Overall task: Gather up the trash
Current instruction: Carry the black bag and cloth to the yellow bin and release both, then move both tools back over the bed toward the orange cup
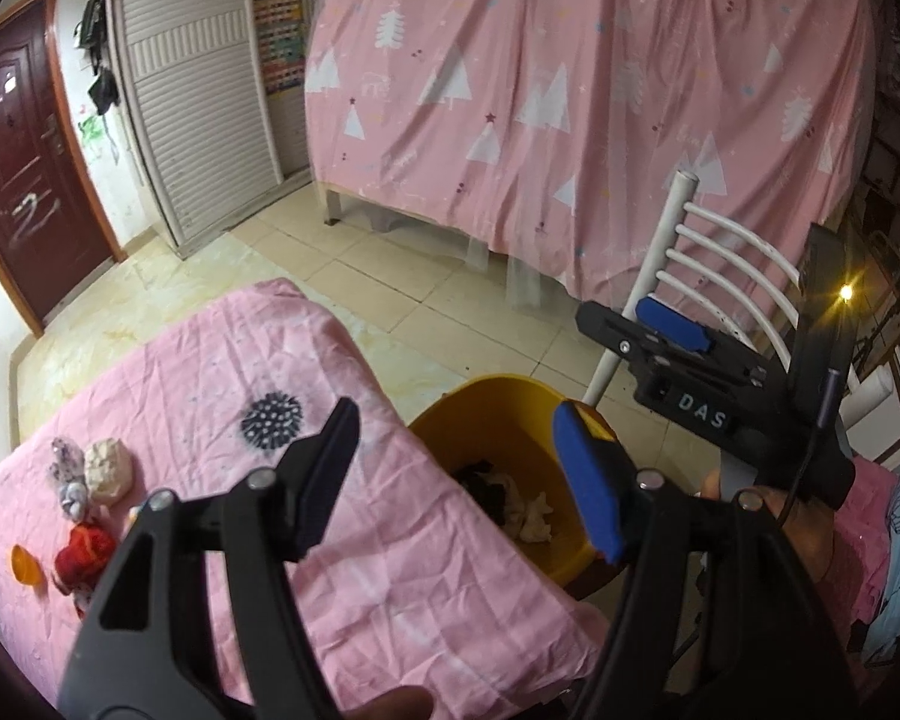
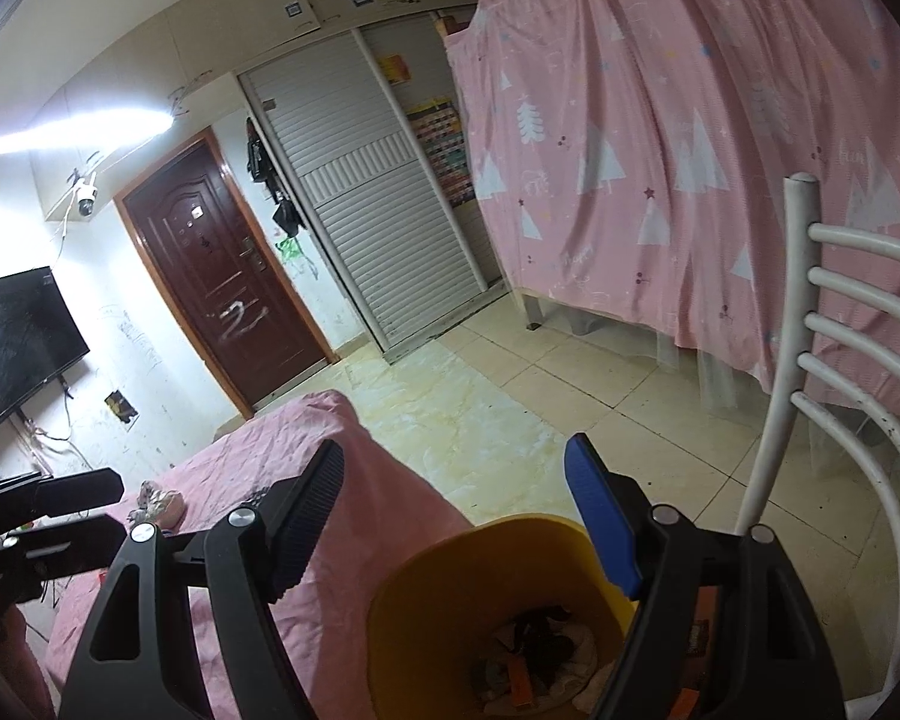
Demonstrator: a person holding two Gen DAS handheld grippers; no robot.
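A yellow bin stands on the floor beside the pink-covered table and holds crumpled paper and dark scraps; it also shows in the right wrist view. My left gripper is open and empty, above the table edge and the bin. My right gripper is open and empty, right above the bin; it shows in the left wrist view. Trash lies at the table's left end: a white paper wad, a patterned wrapper, a red wrapper and an orange piece.
A white metal chair stands to the right of the bin, also in the right wrist view. A pink curtain hangs behind. A brown door, a shutter closet and a wall TV lie at the left.
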